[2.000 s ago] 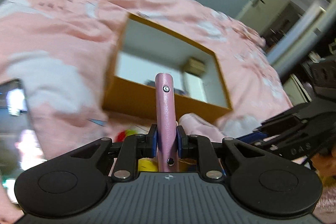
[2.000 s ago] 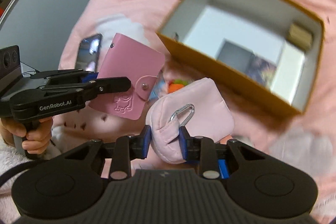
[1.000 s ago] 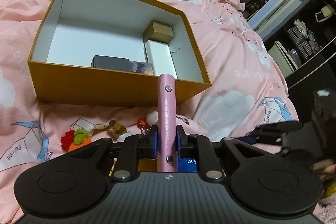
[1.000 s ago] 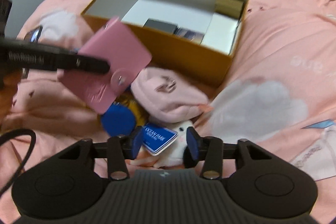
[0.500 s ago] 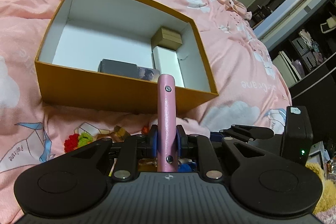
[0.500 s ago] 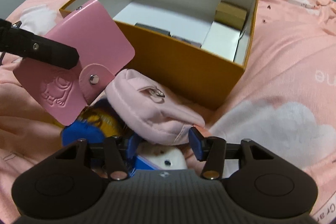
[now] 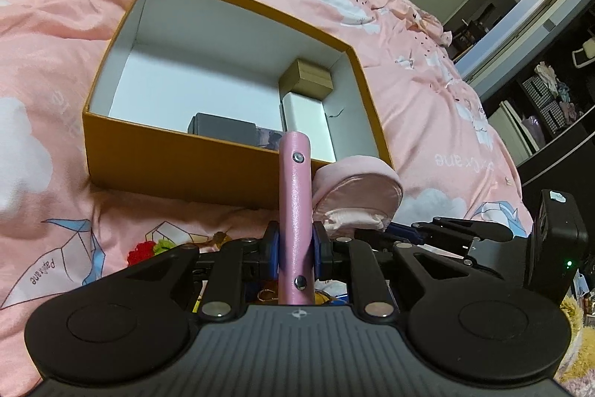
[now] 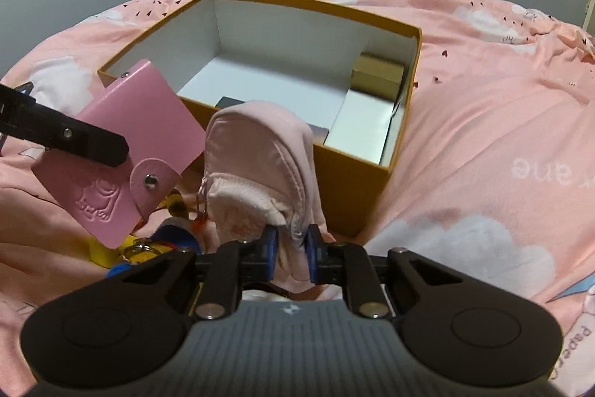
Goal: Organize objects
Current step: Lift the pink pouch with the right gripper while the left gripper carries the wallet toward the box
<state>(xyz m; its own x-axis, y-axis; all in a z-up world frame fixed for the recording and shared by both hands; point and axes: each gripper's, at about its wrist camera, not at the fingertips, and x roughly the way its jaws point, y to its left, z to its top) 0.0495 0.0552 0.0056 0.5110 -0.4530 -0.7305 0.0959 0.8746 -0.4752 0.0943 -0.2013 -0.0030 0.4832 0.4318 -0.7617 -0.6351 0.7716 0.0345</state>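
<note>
Pink bedding (image 8: 483,121) carries your open orange box (image 8: 357,181). Your left tongs (image 7: 295,252) clench a pink snap-button card holder (image 7: 295,211) edge-on before its near wall; your right tongs (image 8: 291,250) grasp a soft pink zippered pouch (image 8: 260,166) beside it.

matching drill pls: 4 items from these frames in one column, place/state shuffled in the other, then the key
1. pink card holder
2. pink pouch
3. small brown box
4. red and green knit toy

A. lying on the bedsheet outside the big box
B. clamped in the left gripper
C. in the far corner of the big box
D. clamped in the right gripper

Pairs: 1-B, 2-D, 3-C, 4-A
</note>
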